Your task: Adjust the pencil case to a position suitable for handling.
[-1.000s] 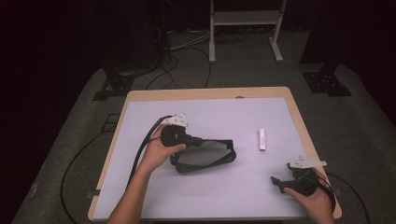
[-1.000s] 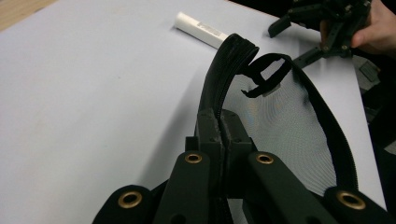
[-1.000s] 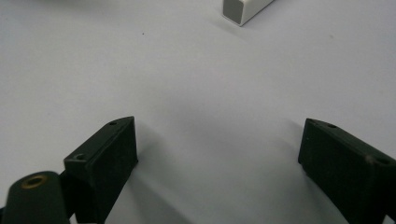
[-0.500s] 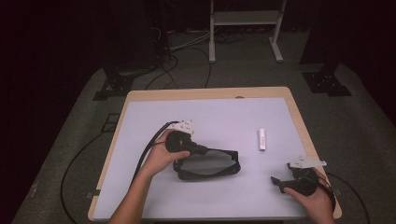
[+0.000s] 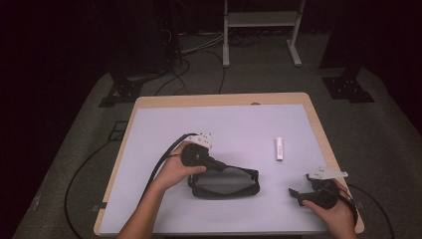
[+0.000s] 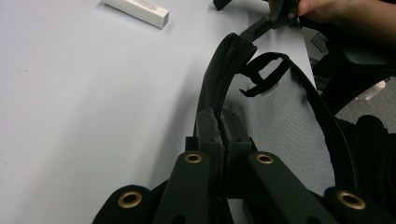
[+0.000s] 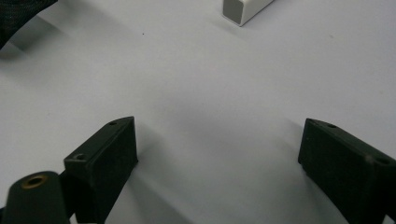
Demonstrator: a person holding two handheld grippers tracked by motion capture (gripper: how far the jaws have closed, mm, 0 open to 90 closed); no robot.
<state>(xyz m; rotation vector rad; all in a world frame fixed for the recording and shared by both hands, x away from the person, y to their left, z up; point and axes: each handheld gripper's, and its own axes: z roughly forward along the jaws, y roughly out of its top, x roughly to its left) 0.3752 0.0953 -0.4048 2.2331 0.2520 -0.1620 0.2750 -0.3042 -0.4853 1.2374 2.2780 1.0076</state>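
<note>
Pinching the zippered rim of the black mesh pouch (image 6: pixel 280 126), the left gripper (image 6: pixel 219 135) has its jaws pressed together on the fabric edge, seen close in the left gripper view. To do this step well, I judge the grip should stay on the stiff rim, not the mesh, and lift just enough to hold the mouth open without dragging the pouch across the table. The pouch (image 5: pixel 225 183) lies on the pale lavender tabletop (image 5: pixel 239 124) near the person's edge, a little left of centre. The left hand (image 5: pixel 176 169) wraps its gripper (image 5: pixel 230 168) from above, forearm angling in from the bottom, jaws pointing right into the pouch's upper rim. The right gripper (image 5: pixel 294 195) rests low at the near right corner, well apart from the pouch, its jaws spread wide over bare table and aimed left. Farther off, right of centre, lies a small white rectangular box (image 5: pixel 279 148), untouched.
</note>
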